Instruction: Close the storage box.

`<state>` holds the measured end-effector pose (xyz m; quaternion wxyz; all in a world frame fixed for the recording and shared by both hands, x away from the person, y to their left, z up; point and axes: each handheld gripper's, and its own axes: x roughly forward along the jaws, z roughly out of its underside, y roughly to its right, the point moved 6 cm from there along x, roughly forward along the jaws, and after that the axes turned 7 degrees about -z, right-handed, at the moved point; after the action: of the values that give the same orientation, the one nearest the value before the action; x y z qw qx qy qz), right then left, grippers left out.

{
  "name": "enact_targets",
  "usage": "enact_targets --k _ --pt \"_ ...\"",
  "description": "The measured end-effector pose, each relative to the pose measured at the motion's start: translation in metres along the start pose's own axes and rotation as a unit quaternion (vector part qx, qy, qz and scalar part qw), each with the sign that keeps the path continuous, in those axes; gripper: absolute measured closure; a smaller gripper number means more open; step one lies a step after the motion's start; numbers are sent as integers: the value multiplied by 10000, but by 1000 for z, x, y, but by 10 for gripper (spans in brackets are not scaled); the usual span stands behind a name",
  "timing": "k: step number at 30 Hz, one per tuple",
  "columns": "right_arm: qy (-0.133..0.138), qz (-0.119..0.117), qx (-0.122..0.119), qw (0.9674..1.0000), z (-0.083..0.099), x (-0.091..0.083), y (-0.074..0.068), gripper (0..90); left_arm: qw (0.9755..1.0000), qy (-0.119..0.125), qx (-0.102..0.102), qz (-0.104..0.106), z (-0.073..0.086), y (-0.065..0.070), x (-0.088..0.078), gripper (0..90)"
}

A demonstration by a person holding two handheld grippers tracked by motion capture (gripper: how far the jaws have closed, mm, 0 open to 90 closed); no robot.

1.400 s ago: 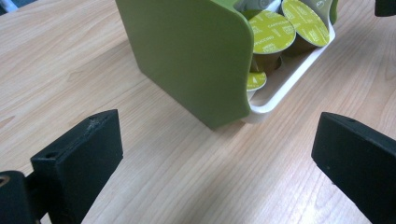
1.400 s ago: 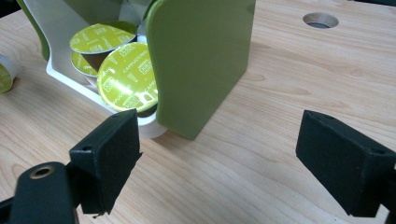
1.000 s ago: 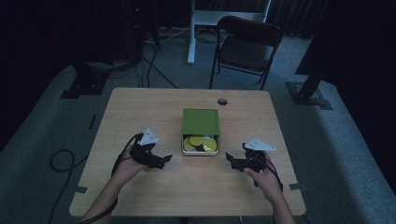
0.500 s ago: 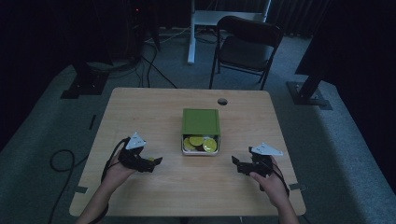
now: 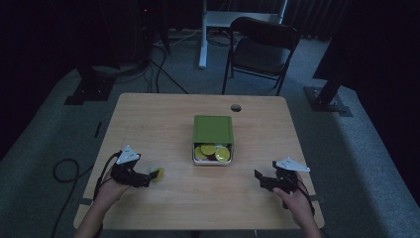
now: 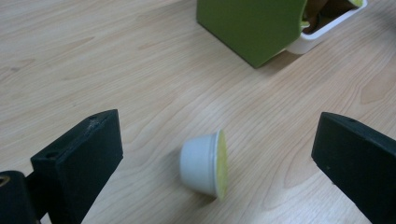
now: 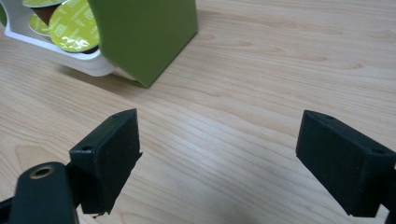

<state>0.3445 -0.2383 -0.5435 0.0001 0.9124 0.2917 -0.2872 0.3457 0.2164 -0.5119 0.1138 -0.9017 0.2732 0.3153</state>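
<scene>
Here, the left gripper (image 6: 219,154) has its 2 jaws spread wide apart, with a small white capsule (image 6: 205,164) lying on its side on the table (image 6: 93,56) between them, touching neither. The right gripper (image 7: 219,154) is likewise spread over bare wood, the green box (image 7: 140,32) of capsules just ahead.

High view dim and murky; gripper views bright, sharp.
</scene>
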Motion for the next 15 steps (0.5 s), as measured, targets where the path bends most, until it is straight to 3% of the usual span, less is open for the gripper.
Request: enact_targets --k 6,15 --pt "14 89 76 9999 6 -7 7 132 9999 -38 -72 -130 12 -14 -8 21" --pt "71 245 197 9995 13 -16 18 132 9988 37 -365 -335 35 -36 -25 21"
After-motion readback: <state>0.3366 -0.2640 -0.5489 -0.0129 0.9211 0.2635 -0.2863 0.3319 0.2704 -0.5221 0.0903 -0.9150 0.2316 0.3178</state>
